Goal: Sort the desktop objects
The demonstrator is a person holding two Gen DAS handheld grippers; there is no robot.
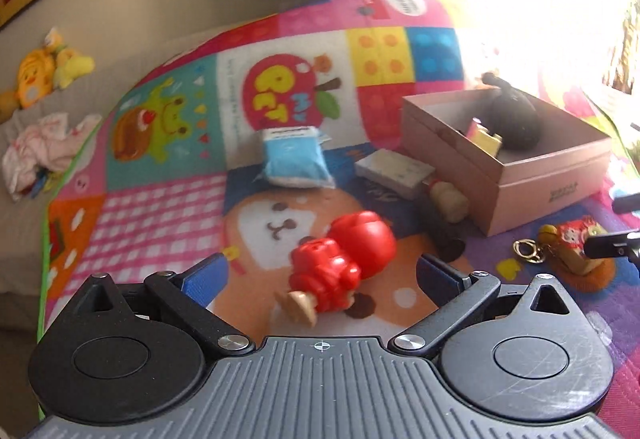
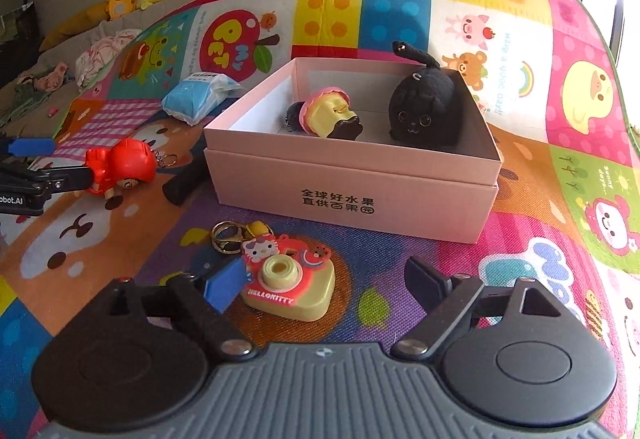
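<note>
1. Left tongs [image 1: 322, 269]: spread, red figure keychain [image 1: 340, 263] lying between the tips, not pinched.
2. Right tongs [image 2: 324, 279]: spread wide around toy camera keychain [image 2: 290, 285], left pad just beside it, no grip.
3. Pink box [image 2: 352, 183]: open, on patterned play mat [image 2: 520, 39]; holds one black plush cat [image 2: 424, 111] and one cupcake charm [image 2: 328, 113].
4. Step judged: pickup stage, two items lined up for boxing.
5. Next move likely: close on each toy, lift over box wall.
6. Loose count: one blue packet [image 1: 294, 159], one grey pack [image 1: 394, 169], one wooden doll [image 1: 450, 201].
</note>
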